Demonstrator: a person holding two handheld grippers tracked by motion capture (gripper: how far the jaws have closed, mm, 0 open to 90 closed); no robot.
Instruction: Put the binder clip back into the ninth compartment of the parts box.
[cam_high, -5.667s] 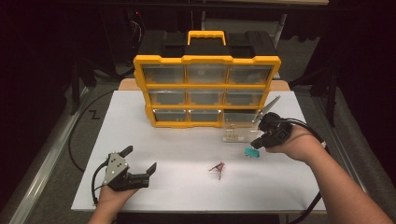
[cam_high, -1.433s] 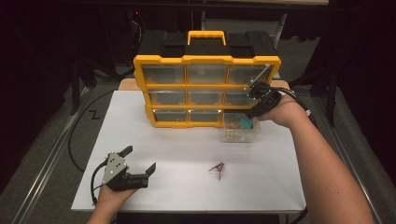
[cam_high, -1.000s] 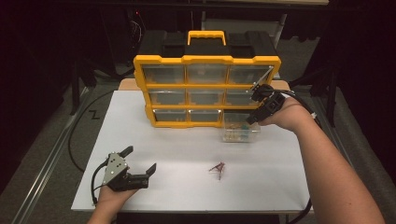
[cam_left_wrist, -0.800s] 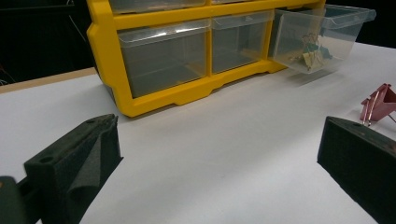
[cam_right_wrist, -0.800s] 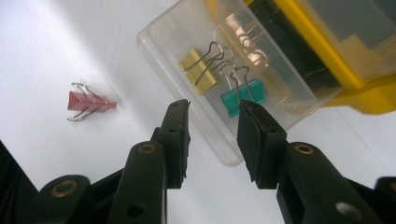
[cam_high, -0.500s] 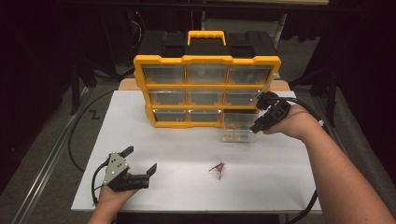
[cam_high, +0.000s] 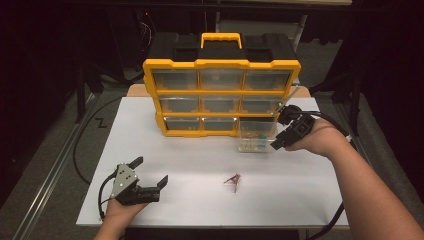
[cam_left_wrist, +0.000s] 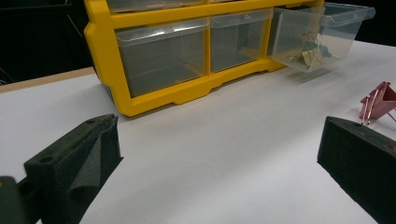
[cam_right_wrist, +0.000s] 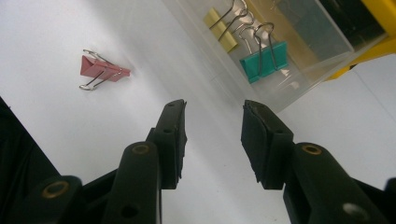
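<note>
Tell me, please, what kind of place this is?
Probably a lab or workshop bench set up for recording: a white table in a dark room, a yellow drawer organizer standing on it, and binder clips in its pulled-out drawer.

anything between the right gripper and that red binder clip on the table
Nothing visible does. The right gripper has open, empty jaws that have just been opening, and bare white table lies between it and the red binder clip. The pulled-out clear drawer sits off to the side.
</note>
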